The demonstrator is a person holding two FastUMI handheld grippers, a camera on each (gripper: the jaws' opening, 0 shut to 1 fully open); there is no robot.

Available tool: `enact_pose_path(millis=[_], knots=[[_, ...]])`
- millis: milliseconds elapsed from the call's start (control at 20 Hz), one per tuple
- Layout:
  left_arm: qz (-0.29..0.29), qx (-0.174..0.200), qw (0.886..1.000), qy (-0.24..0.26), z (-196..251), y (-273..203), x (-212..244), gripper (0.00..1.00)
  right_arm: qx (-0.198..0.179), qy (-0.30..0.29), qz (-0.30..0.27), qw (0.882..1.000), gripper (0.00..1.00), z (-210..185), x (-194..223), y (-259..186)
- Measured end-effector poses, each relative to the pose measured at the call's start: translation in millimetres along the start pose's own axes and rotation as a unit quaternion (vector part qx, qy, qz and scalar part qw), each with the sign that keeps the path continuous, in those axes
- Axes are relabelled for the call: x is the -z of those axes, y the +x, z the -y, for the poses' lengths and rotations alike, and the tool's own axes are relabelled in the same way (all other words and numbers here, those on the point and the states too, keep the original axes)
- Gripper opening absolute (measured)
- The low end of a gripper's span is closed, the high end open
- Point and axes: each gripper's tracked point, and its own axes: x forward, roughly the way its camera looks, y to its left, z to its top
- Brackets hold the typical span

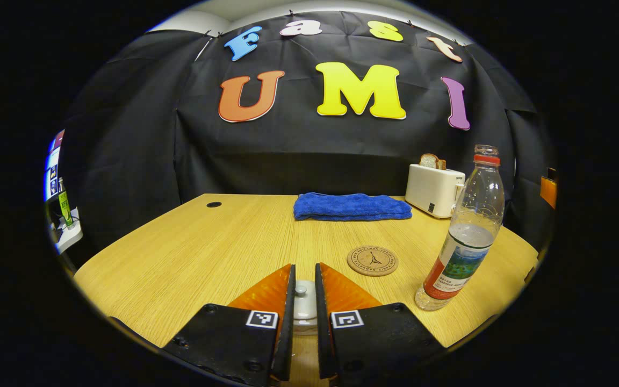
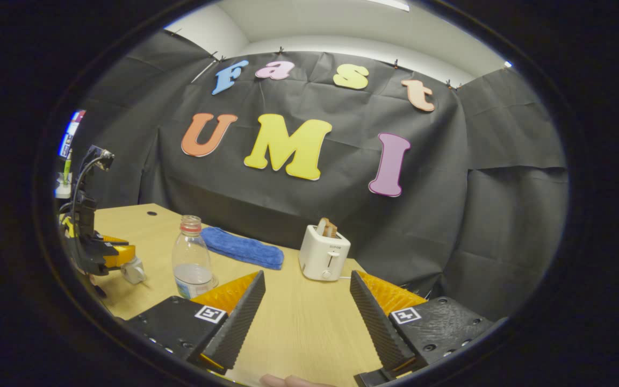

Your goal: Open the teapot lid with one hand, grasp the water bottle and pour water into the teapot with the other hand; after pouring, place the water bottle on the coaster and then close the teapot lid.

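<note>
Gripping: left gripper (image 1: pixel 304 301), fingers nearly together, both pressing the sides of the white teapot lid (image 1: pixel 304 307); its knob shows in the narrow gap between them.
Right gripper: right gripper (image 2: pixel 307 306), fingers wide apart over bare wooden table (image 2: pixel 304 328), nothing between them; a fingertip of the holding hand peeks in at the bottom edge.
Left gripper seen from the right gripper view: left gripper at the far left, the white lid at its tip (image 2: pixel 133 270), left of the bottle.
Water bottle: water bottle (image 1: pixel 462 236), clear plastic, uncapped, red neck ring, roughly a third full, standing upright on the table just right of the coaster and apart from it.
Bottle label: red and blue-green with small print too small to read.
Coaster: round cork coaster (image 1: pixel 372 260), just beyond the left gripper's fingers; a ring of stamped lettering around a tower-like emblem, not legible.
Towel: folded blue towel (image 1: pixel 352 207), beyond the coaster near the table's back edge.
Toaster: white toaster (image 1: pixel 434 189) with bread in its slot, behind the bottle; a small dark mark on its top, unreadable.
Teapot body: cannot tell where it sits.
</note>
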Motion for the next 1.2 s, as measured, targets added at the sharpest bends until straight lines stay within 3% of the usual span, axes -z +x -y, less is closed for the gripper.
enact_pose_path(millis=[200, 300, 550, 950, 1200], knots=[[0.0, -0.003, 1.0, 0.003, -2, 1, 0, 0.07, -0.013, 0.0, -0.004, 1.0, 0.95, -5, 4, 3], [0.003, 0.001, 1.0, 0.005, 0, -2, -3, 0.05, -0.017, 0.0, -0.008, 1.0, 0.95, -10, 7, 3], [0.019, 0.009, 1.0, -0.006, -2, -12, -19, 0.04, -0.055, 0.016, -0.021, 0.998, 0.95, -41, 15, 5], [0.05, 0.009, 0.998, -0.039, -24, -43, -64, 0.04, -0.164, 0.046, -0.048, 0.984, 0.95, -133, 36, 3], [0.053, 0.009, 0.998, -0.036, -35, -52, -73, 0.04, -0.161, 0.046, -0.035, 0.985, 0.96, -165, 44, 20]])
